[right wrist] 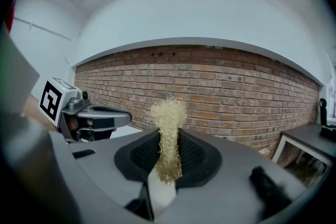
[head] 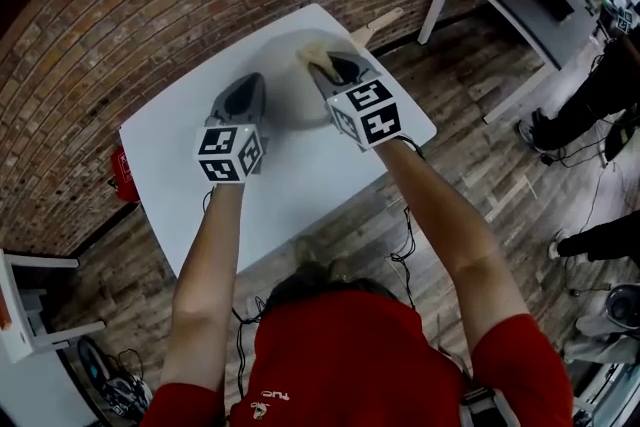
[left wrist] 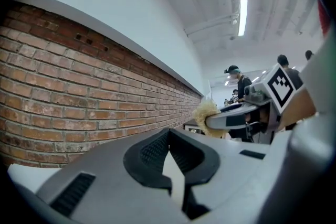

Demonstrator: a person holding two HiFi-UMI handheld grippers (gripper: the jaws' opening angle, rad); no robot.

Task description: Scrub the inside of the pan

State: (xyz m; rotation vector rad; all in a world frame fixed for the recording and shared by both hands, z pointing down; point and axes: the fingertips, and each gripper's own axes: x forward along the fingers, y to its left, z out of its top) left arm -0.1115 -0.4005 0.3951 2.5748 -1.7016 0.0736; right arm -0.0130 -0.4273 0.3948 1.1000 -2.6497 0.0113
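Right gripper (right wrist: 168, 147), lower centre, clenched on fibrous scrubber (right wrist: 168, 113); left gripper (left wrist: 169, 139) closed, empty; pan (head: 290, 93) upper centre.

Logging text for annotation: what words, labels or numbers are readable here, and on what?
Red shirt: small white print, too blurred to read.
Left gripper and right gripper cubes: black-and-white square markers only, no letters.
Scrubber in the right gripper: no text.

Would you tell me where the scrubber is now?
The scrubber is clamped by the right gripper, over the pan on the table, centre-right in the head view.
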